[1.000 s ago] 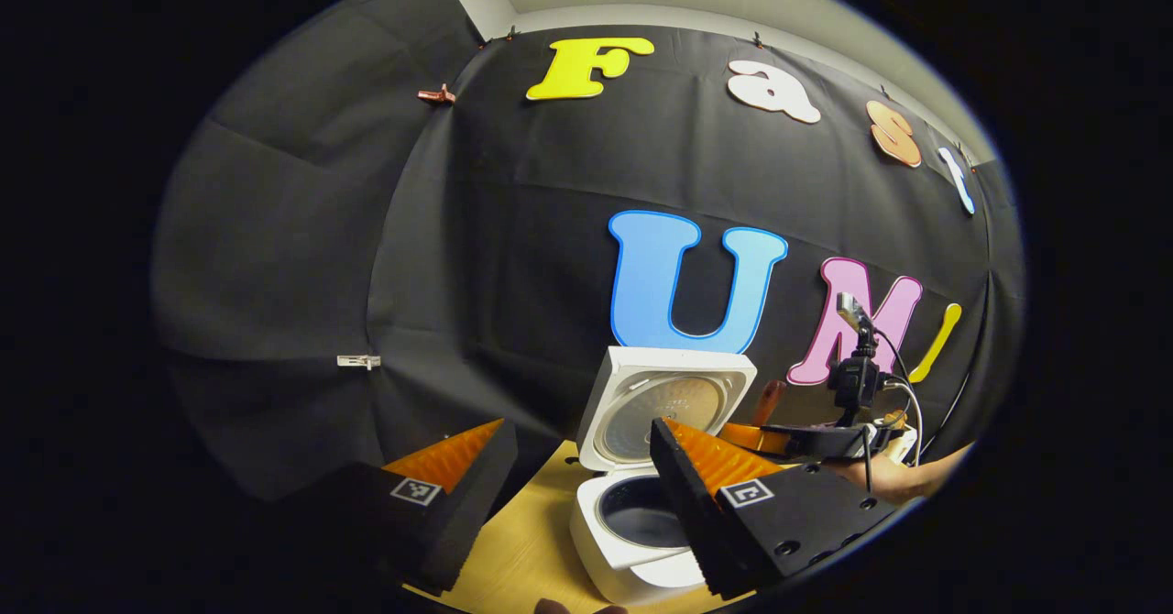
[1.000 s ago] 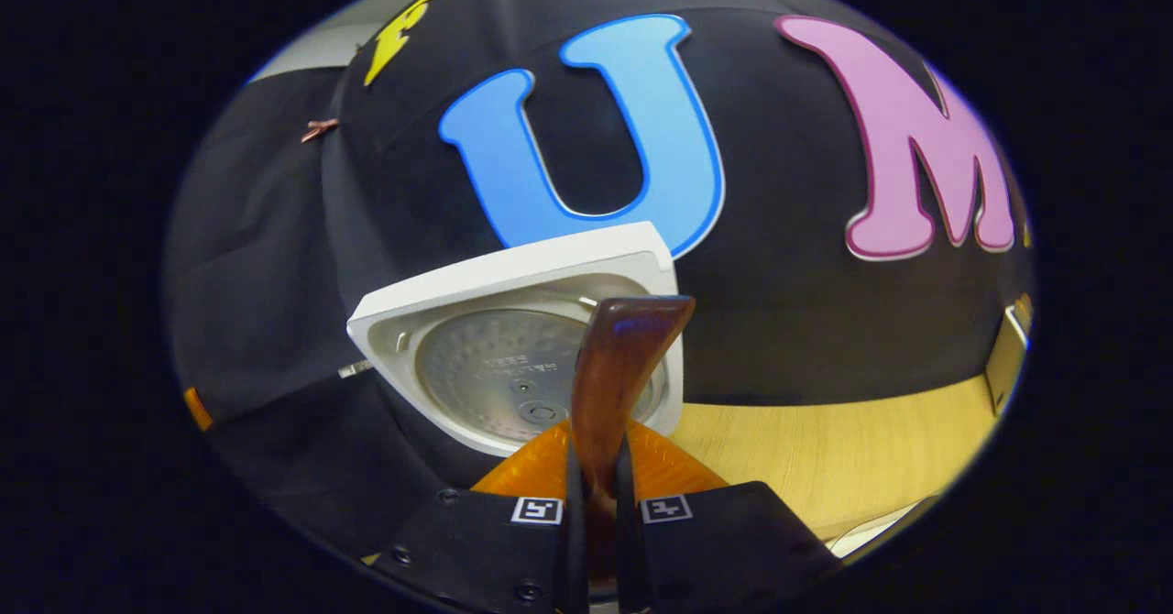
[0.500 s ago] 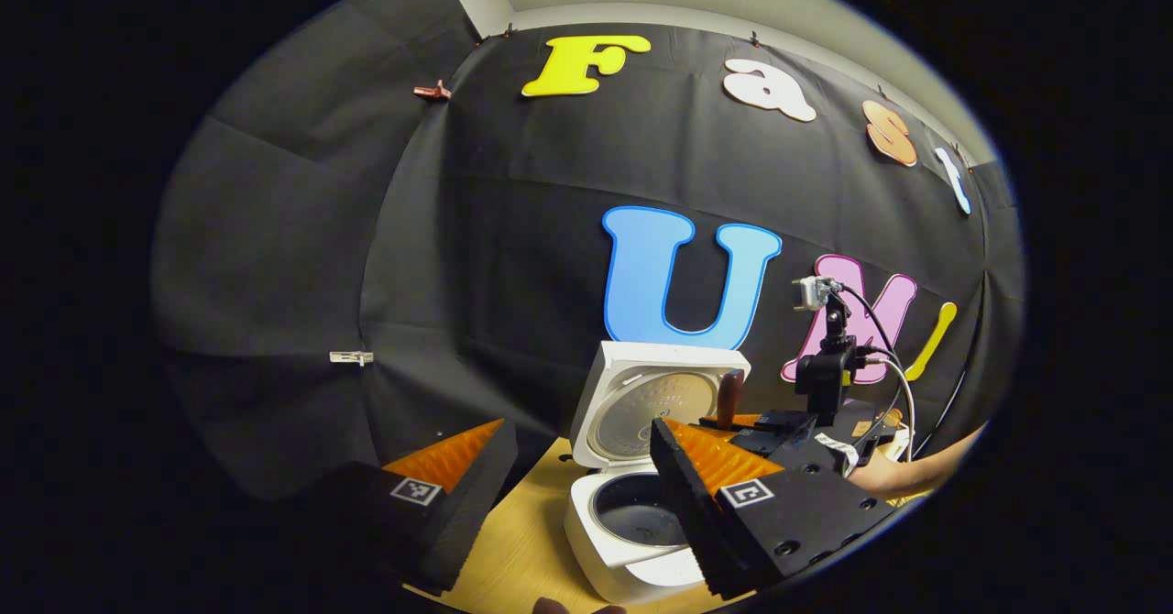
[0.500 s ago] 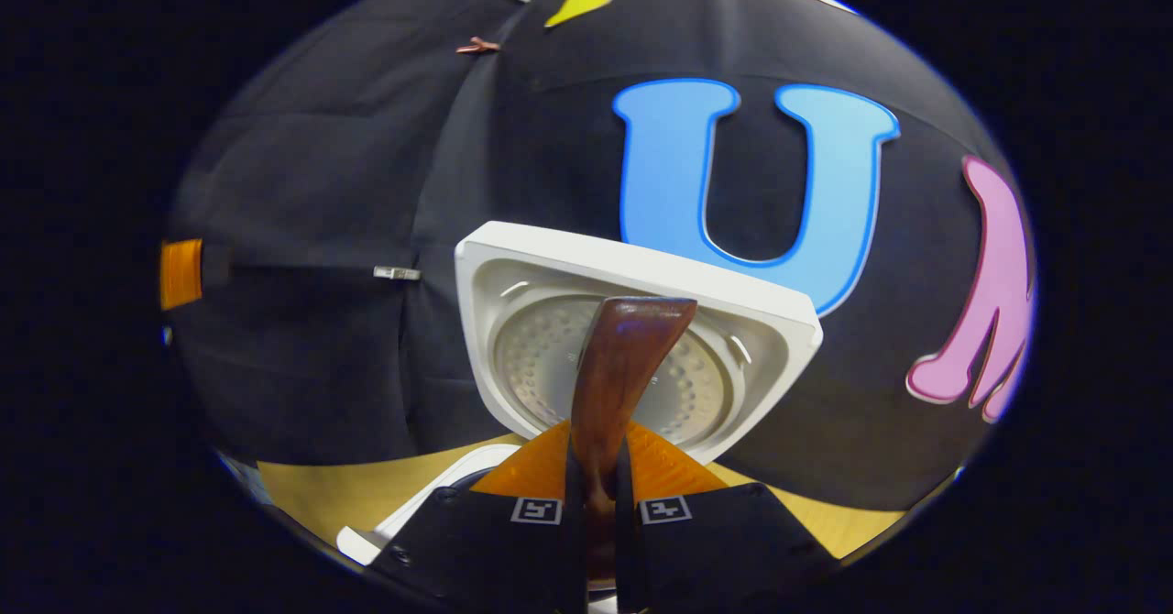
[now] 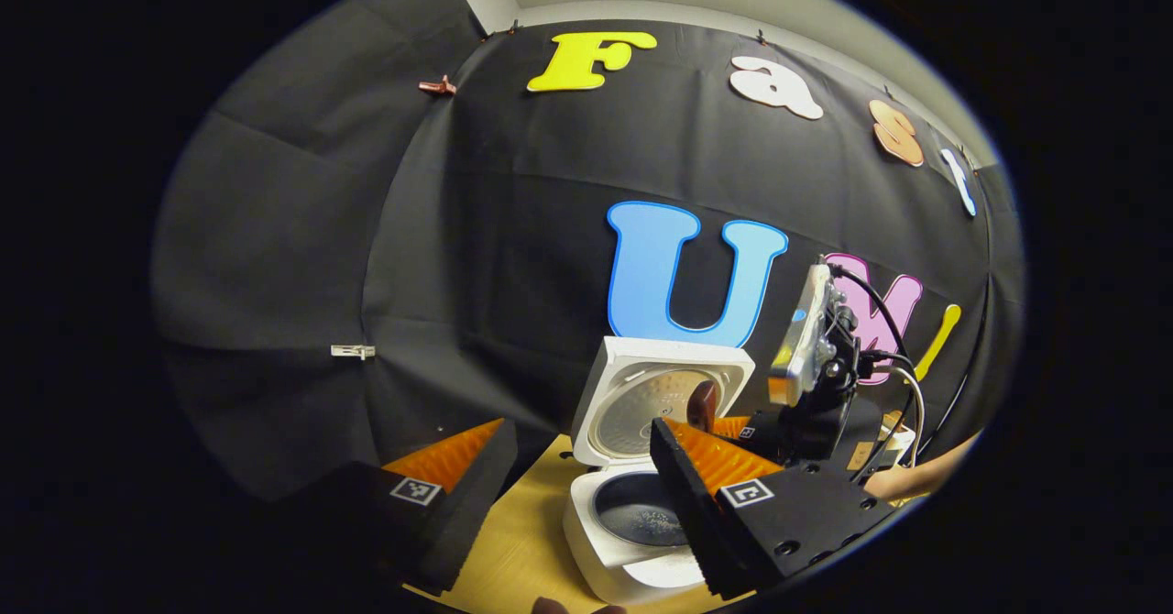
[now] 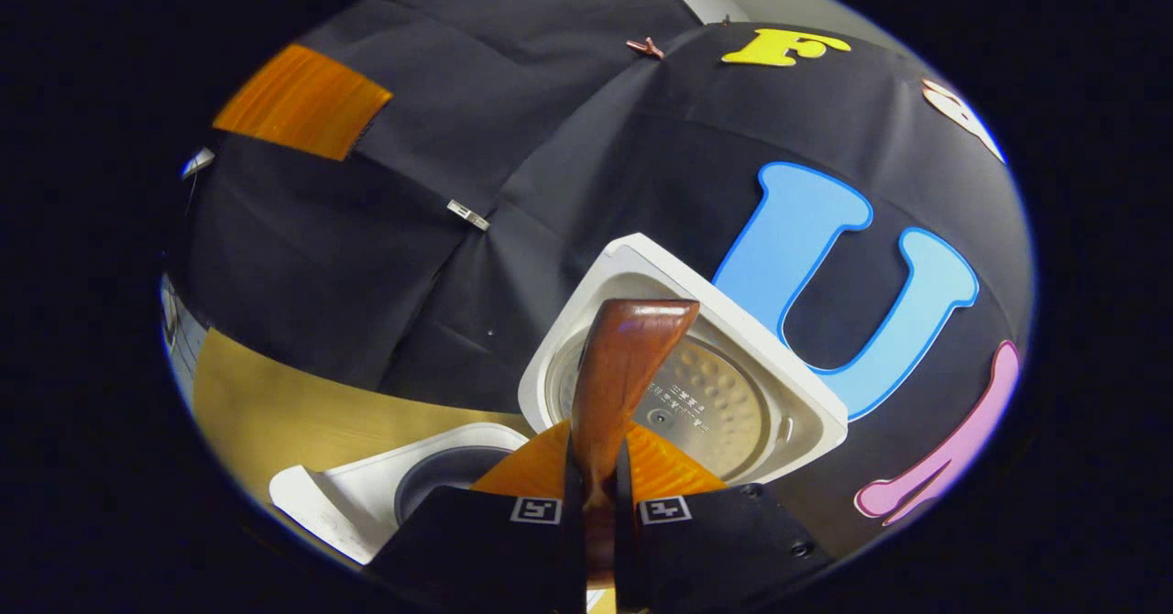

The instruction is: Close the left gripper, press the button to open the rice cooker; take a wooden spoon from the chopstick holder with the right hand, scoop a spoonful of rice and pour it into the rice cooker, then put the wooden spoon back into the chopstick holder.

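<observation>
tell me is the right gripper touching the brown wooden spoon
Touching. In the right gripper view, the right gripper has both fingers shut on the brown wooden spoon, whose handle sits pinched between them with no gap.

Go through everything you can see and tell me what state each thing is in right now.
Rice cooker: open.
Lid: raised, standing upright.
Inner pot: uncovered, contents too dark to tell.
Wooden spoon: clamped in the right gripper, tilted over the cooker.
Left gripper: jaws open, holding nothing.
</observation>
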Tool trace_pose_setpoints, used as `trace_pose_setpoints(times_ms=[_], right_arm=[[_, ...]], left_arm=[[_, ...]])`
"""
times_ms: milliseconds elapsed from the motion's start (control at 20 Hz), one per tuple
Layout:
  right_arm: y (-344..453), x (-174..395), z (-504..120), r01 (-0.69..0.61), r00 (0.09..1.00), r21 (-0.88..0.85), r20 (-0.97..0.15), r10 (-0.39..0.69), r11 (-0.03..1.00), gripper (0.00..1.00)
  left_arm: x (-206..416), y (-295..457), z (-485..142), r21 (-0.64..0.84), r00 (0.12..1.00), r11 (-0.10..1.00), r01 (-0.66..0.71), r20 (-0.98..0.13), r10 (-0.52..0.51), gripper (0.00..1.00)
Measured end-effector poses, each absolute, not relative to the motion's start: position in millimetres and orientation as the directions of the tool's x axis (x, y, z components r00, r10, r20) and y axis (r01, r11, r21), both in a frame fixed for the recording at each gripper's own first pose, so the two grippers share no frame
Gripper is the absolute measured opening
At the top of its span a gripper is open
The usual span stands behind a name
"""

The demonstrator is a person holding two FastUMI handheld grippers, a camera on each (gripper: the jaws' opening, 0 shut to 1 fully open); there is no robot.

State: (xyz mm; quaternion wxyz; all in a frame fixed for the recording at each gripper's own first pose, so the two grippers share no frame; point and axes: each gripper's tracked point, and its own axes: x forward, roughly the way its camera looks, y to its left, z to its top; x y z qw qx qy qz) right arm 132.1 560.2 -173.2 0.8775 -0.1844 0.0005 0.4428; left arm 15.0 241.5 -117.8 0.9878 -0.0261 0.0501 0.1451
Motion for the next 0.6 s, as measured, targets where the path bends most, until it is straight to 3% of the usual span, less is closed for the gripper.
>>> trace_pose_setpoints(times_ms=[250, 400, 600], right_arm=[[546.4, 148.4, -171.9, -0.736, 0.627, 0.159, -0.208, 0.751, 0.658, 0.16], [529.1, 155.2, -174.4, -0.597, 0.616, 0.488, -0.231, 0.753, 0.637, 0.16], [495.3, 167.6, -172.5, -0.388, 0.654, 0.739, -0.200, 0.730, 0.550, 0.16]], left_arm=[[7.9, 238.8, -112.6, -0.029, 0.949, 0.952, -0.303, -0.102, 0.299, 0.94], [4.5, 233.4, -109.4, -0.022, 0.948, 0.952, -0.306, -0.097, 0.303, 0.95], [4.0, 221.8, -107.7, -0.017, 0.948, 0.952, -0.305, -0.099, 0.301, 0.94]])
